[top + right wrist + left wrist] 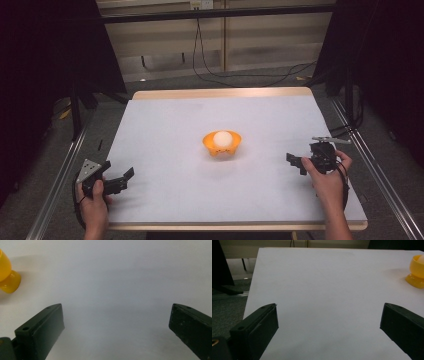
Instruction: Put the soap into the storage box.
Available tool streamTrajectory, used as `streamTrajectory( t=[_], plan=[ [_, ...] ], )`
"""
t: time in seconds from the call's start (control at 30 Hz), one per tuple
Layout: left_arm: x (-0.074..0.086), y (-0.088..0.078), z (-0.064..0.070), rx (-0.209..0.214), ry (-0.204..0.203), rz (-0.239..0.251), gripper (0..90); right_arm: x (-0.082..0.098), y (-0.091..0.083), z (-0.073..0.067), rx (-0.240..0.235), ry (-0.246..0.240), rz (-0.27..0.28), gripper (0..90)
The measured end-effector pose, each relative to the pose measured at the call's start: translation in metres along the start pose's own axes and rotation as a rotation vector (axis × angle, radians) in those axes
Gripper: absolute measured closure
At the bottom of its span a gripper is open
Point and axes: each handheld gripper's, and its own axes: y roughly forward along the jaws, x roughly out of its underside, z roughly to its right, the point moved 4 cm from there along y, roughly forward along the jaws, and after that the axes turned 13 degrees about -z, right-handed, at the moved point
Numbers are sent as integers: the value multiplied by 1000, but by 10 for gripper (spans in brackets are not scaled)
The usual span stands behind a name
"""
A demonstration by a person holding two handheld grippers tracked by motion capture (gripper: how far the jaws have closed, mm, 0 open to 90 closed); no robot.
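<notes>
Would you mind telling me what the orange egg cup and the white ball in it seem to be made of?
Orange egg cup: probably glossy moulded plastic; the gripper views show a smooth, slightly translucent sheen. White ball: matte and pale, possibly an egg or plastic; too small to tell.

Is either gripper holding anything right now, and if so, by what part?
Nothing is held. The left gripper and right gripper both stand open over bare table, apart from the orange egg cup with its white egg.

One orange cup (pixel 222 144) holding one white ball (pixel 222 138) stands on one white counter (pixel 165 130). Two grippers, one left (pixel 125 179) and one right (pixel 295 164), each in one hand.
</notes>
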Motion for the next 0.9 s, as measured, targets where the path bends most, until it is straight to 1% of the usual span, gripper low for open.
streamTrajectory(
  t=[0.07, 0.13, 0.23, 0.33, 0.43, 0.57, 0.67, 0.7, 0.77, 0.9],
  plan=[
    [0, 0, 0, 0, 0, 0, 14, 2, -2, 4, -9, 2, 9, 0],
    [0, 0, 0, -7, 5, 0, 14, 5, -3, 8, -8, 1, 14, 0],
    [0, 0, 0, -7, 4, 0, 14, 10, -7, 15, -7, 6, 24, 0],
    [0, 0, 0, -3, 0, 1, 14, 14, -10, 20, 0, 6, 31, 0],
    [0, 0, 0, -6, 4, 0, 14, 17, -14, 28, 10, 7, 38, 0],
    [0, 0, 0, -5, 2, 0, 14, 22, -22, 40, 17, 24, 53, 0],
    [0, 0, 0, -8, 5, -1, 14, 26, -26, 47, 16, 35, 60, 0],
    [0, 0, 0, -2, 3, 0, 14, 27, -27, 49, 19, 35, 62, 0],
    [0, 0, 0, -7, 4, 1, 14, 31, -28, 54, 22, 44, 59, 0],
    [0, 0, 0, 1, 0, 1, 14, 37, -31, 62, 26, 52, 66, 0]
  ],
)
